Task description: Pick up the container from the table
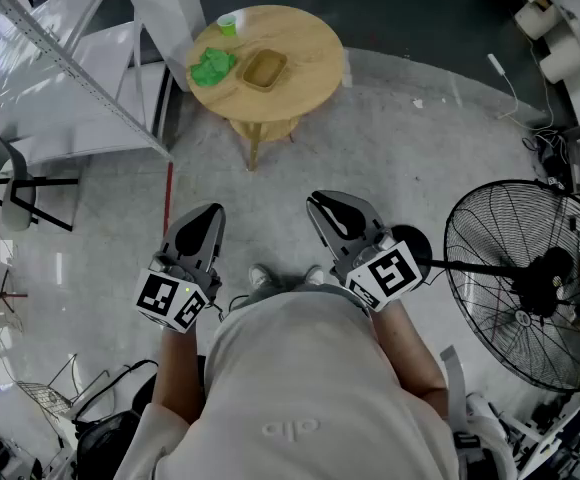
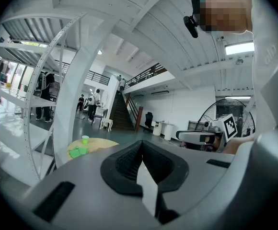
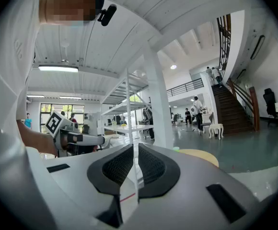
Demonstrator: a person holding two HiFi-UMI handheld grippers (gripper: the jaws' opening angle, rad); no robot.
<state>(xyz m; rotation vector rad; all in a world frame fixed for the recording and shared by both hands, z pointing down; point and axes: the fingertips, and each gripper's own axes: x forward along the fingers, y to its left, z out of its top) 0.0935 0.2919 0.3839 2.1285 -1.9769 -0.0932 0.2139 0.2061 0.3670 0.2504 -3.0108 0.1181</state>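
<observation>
A shallow wooden container (image 1: pixel 264 70) sits on a round wooden table (image 1: pixel 305 43), with a green cloth (image 1: pixel 212 66) to its left and a green cup (image 1: pixel 228 25) behind it. Both grippers are held close to the person's body, well short of the table. My left gripper (image 1: pixel 202 218) is shut and empty; its own view (image 2: pixel 142 150) shows the pads meeting, with the table (image 2: pixel 98 145) far ahead on the left. My right gripper (image 1: pixel 332 208) is shut too, with only a thin slit between its pads (image 3: pixel 134 152) and nothing in it. The container is hidden in both gripper views.
A large standing fan (image 1: pixel 530 278) stands close on the right. A white shelving rack (image 1: pixel 70 78) and a chair (image 1: pixel 15 183) are to the left of the table. Paper rolls (image 1: pixel 560 58) lie at the far right. Grey floor stretches between me and the table.
</observation>
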